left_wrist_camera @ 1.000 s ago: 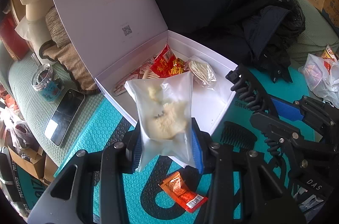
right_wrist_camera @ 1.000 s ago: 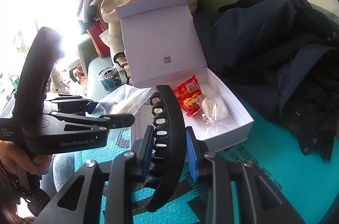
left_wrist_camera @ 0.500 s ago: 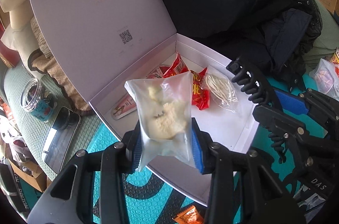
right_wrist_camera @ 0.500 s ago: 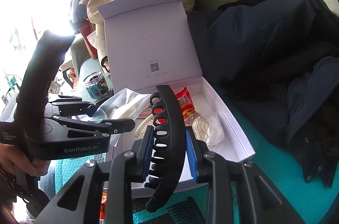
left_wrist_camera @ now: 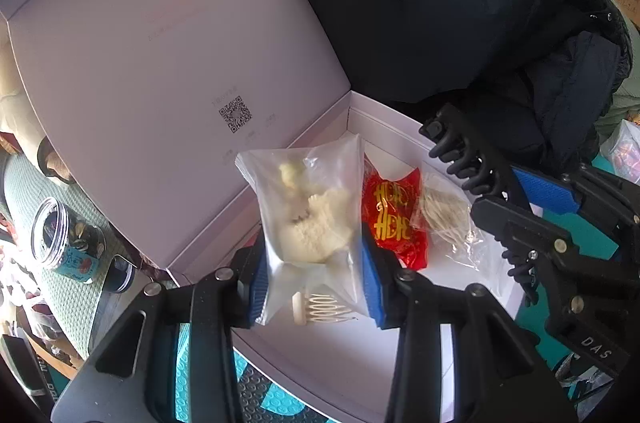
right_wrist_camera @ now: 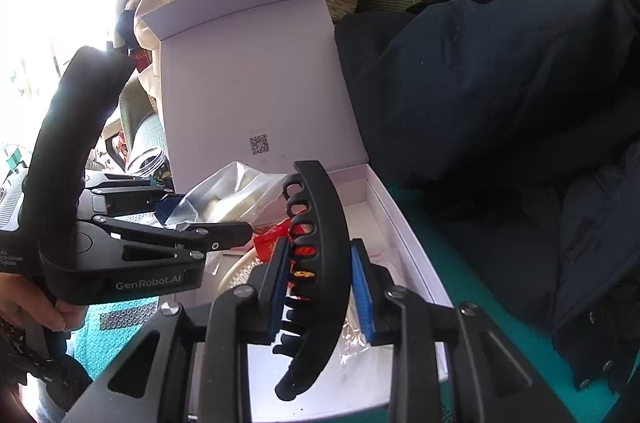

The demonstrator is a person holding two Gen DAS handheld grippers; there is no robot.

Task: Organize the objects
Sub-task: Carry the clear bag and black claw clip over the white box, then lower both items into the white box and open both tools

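Over the white box, the left gripper pinched a clear bag upright; the right gripper clamped a black hair claw, its long axis pointing boxward.

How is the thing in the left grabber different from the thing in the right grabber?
The left gripper holds a clear plastic bag with something pale and lumpy inside; the right gripper holds a black hair clip. The bag is soft and see-through, the clip is stiff, curved and has teeth. The bag stands flat between the jaws; the clip sticks out above and below them. Both hang over the open white box.
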